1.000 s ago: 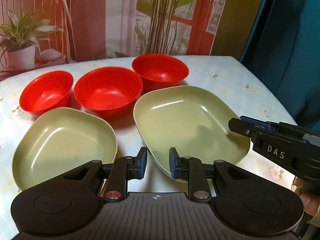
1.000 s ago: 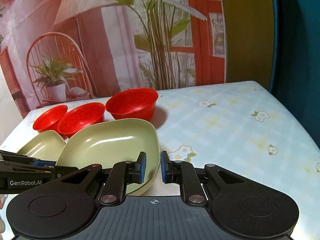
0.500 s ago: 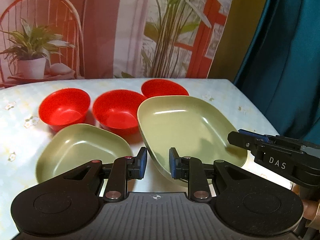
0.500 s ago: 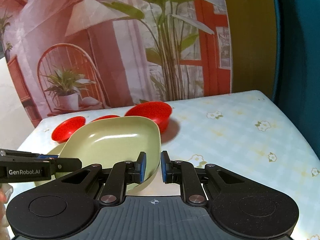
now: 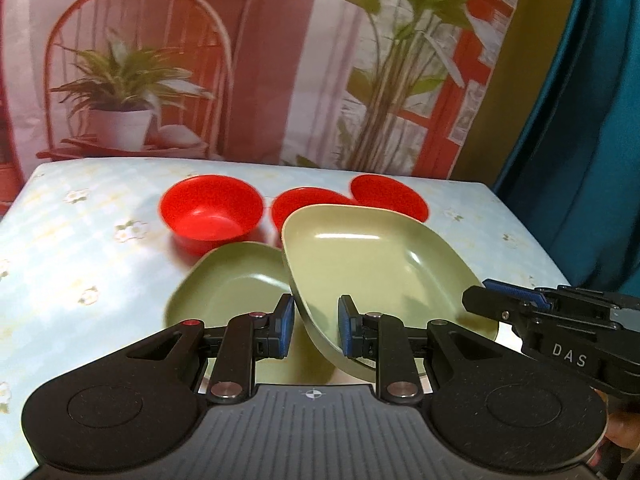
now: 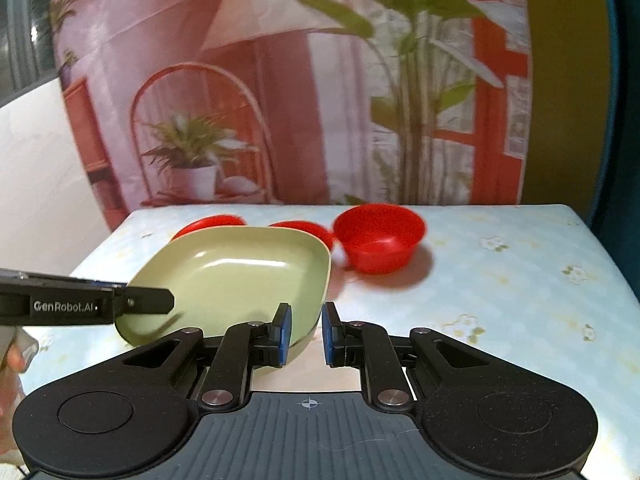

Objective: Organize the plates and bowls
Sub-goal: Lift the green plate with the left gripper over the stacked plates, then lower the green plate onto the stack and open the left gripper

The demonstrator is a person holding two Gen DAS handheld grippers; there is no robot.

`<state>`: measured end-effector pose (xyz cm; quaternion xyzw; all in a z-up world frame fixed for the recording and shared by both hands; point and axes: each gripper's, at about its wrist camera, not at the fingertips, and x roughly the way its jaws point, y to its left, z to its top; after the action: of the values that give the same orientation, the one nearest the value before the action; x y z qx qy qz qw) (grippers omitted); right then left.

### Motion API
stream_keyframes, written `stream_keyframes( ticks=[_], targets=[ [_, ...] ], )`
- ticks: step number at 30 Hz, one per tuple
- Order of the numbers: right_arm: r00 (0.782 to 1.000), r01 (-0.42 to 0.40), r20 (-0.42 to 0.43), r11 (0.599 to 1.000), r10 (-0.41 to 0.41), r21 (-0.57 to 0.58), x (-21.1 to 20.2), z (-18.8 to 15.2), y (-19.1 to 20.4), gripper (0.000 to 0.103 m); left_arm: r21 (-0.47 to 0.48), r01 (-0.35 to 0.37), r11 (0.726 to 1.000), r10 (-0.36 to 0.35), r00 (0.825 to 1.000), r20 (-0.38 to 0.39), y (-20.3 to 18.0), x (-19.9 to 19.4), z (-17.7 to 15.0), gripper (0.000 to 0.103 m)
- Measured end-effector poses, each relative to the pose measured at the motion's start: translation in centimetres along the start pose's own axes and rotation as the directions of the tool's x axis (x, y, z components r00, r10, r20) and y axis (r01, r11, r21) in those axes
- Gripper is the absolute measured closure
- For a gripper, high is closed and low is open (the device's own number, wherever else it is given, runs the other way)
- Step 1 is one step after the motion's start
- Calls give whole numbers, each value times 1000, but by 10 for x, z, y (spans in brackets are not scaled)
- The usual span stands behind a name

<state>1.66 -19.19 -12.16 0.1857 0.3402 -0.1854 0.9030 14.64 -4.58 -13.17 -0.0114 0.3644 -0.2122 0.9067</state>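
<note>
We are holding the large green plate (image 5: 384, 264) between our two tools, lifted off the bench (image 5: 80, 248) and tilted. The left tool (image 5: 316, 330) is gripping the plate's near-left rim: its two blue-padded fingers (image 5: 285, 330) are standing a narrow gap apart with the rim running down between them, the right pad sitting inside the plate and the left pad outside it. The right tool (image 6: 306, 332) is doing the same at the plate's near-right corner, with its left pad over the inside of the rim and its right pad outside; the gap is small, though we cannot tell from the right wrist view how firmly the pads are pressing.

From the left tool, the plate is filling the space ahead and to the right, and the other tool's black body is reaching in at the far right edge. The smaller green plate (image 5: 232, 284) is lying on the bench just ahead and to the left, partly tucked under the lifted plate's left edge. Beyond both plates, three red bowls are sitting in a row: the left bowl (image 5: 212, 212) in full sight, the middle bowl (image 5: 308, 204) and the right bowl (image 5: 388, 196) partly hidden behind the lifted plate's far rim.

From the right tool, the plate (image 6: 232, 276) is lying ahead and to the left, and one red bowl (image 6: 380, 240) is standing clear ahead and slightly right.
</note>
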Motion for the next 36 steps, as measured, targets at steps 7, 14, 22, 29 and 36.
stream_keyframes(
  ticks=[7, 14, 22, 29, 36],
  targets=[
    [996, -68, -51, 998, 68, -7, 11, -6, 24, 88, -26, -29, 999, 28, 999, -17, 30, -9, -5, 78],
    [983, -149, -108, 988, 145, -31, 27, -16, 49, 88, -54, -75, 996, 72, 996, -51, 59, -2, -6, 78],
    [972, -195, -138, 980, 189, -28, 42, -21, 59, 88, -37, -104, 994, 101, 993, -64, 72, 13, 6, 78],
    [962, -230, -152, 973, 228, 0, 49, -25, 58, 87, 46, -108, 993, 112, 988, -105, 73, 30, 11, 78],
    [957, -242, -154, 969, 247, 52, 52, -24, 51, 86, 61, -101, 993, 109, 986, -130, 72, 51, 20, 78]
  ],
)
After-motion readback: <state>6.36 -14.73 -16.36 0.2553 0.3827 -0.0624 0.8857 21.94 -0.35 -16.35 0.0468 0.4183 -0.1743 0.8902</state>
